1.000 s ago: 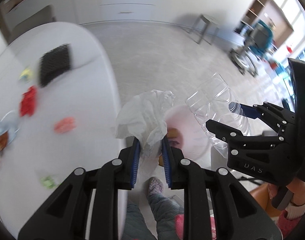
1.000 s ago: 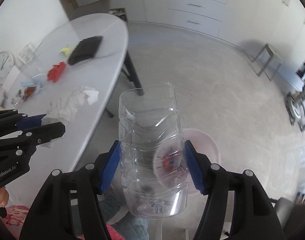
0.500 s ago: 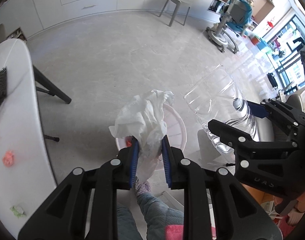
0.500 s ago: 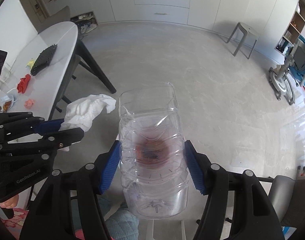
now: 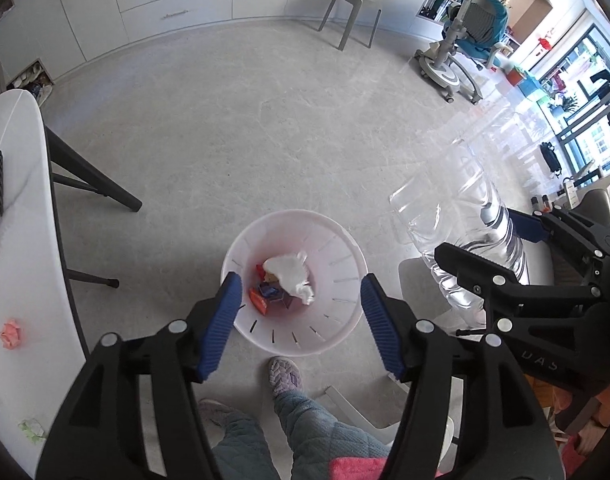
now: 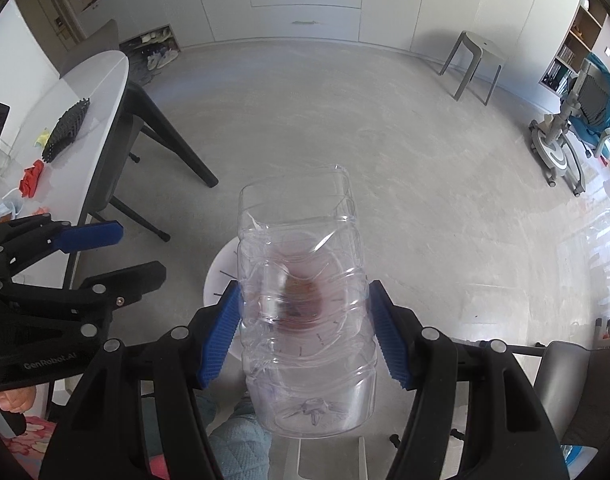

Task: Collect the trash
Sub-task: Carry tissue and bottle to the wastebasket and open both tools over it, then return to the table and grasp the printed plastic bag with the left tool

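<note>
Left gripper [image 5: 299, 322]: jaws spread wide, holding nothing, above the bin [image 5: 347, 258].
Right gripper [image 6: 305, 334]: jaws clamped on a clear bottle [image 6: 305, 304], over the bin.
Tissue [image 5: 289, 273]: in the bin, on wrappers.
Table [image 5: 21, 280]: left, scraps on it.

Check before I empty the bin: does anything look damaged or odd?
The clear plastic bottle in the right claw is dented and creased. Tissue and wrappers lie inside the bin; nothing spilled beside it.
</note>
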### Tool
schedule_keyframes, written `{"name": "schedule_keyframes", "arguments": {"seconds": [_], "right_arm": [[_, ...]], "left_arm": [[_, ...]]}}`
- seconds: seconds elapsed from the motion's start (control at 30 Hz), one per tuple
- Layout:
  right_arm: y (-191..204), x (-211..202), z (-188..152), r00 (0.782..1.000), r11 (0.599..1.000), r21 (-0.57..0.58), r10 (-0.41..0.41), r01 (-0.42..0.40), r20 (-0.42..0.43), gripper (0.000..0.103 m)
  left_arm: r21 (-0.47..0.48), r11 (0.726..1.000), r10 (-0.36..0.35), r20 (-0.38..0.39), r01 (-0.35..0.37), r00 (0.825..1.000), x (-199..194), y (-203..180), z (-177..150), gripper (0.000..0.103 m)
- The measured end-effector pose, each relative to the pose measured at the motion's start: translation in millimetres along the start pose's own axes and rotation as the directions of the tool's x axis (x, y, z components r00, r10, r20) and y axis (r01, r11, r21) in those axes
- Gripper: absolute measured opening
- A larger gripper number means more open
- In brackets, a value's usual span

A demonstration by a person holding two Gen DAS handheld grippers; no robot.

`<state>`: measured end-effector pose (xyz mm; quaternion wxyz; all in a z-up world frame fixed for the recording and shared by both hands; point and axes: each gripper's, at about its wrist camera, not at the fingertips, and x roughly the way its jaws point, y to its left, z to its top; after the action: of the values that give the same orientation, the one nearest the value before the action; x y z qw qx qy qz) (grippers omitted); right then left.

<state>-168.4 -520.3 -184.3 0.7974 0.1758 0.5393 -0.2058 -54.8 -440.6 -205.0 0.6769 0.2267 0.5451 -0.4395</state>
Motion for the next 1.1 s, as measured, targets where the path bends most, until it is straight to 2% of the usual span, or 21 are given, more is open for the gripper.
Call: {"name": "schedule_keyframes", "arguments": {"seconds": [0.17,0.37,0.47,0.53,0.7,0.87,0.97,1.1], "right_arm": [[8,7,-1,0.999,0.999,-0.023,0.036,-0.036,-0.008,0.064],[32,30,1,0.997,0.994,-0.089,0.064,-0.067,-0.045,0.067],[44,40,0,0.998,0.992,-0.121,0.03,-0.037,-0.056,0.09],[55,38,2,0.999,0.99,-0.138,0.019,-0.026,-0.05,0.093],[80,9,16,0.999,0.986,-0.159,0.048,-0.045,0.012,0.101],[108,-26,32,0.996,0.983,-0.177,0.06,-0.048,0.065,0.101],[128,-45,41,0.993,0.972,-0.228,0.072,-0.048,0.098,0.101],[157,-58,48,0.987,0.952,-0.298,0.101,-0.06,0.123,0.101]], "left_arm": [[-0.041,0.998,0.04,0.028,-0.039,0.999,-17,13,0,0.073],[-0.112,0.99,0.096,0.056,-0.089,0.994,-41,41,-10,0.082],[-0.153,0.982,0.117,0.059,-0.107,0.991,-51,51,-16,0.086],[-0.186,0.975,0.136,0.056,-0.123,0.989,-57,61,-22,0.087],[-0.263,0.953,0.175,0.075,-0.15,0.982,-78,84,-31,0.09],[-0.335,0.927,0.225,0.134,-0.169,0.965,-115,105,-46,0.094],[-0.367,0.913,0.253,0.162,-0.179,0.954,-135,119,-55,0.095],[-0.435,0.878,0.298,0.174,-0.198,0.938,-158,141,-74,0.095]]}}
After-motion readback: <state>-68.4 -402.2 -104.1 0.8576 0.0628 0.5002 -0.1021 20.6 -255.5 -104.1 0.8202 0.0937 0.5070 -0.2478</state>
